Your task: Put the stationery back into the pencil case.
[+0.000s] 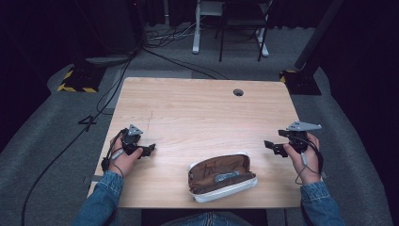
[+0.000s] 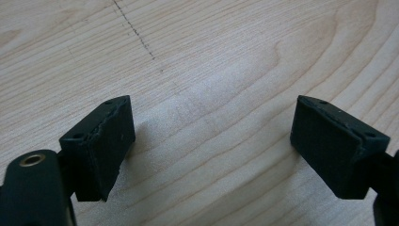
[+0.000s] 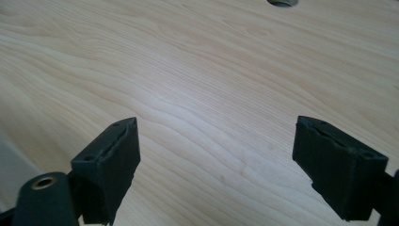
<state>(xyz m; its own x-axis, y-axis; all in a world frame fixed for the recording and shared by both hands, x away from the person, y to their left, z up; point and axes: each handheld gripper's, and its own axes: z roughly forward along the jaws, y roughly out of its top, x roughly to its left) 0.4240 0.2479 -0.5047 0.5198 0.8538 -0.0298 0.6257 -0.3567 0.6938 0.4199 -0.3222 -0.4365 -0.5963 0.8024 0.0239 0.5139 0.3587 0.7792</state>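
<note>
Pale wood with a long grain makes up the table [image 1: 197, 108], which has a round cable hole [image 1: 238, 92] near its far edge and a faint pencilled line [image 2: 136, 33] toward the left. A brown pouch [image 1: 222, 176] with a white outer shell lies unzipped at the near edge, between the person's forearms, its mouth gaping upward, probably so its inside can be reached. The left gripper [image 1: 147, 150] hovers low over bare wood well left of the pouch, jaws spread wide with nothing between them. The right gripper [image 1: 274, 146] waits to the pouch's right, jaws likewise parted and empty, seemingly poised to begin.
</note>
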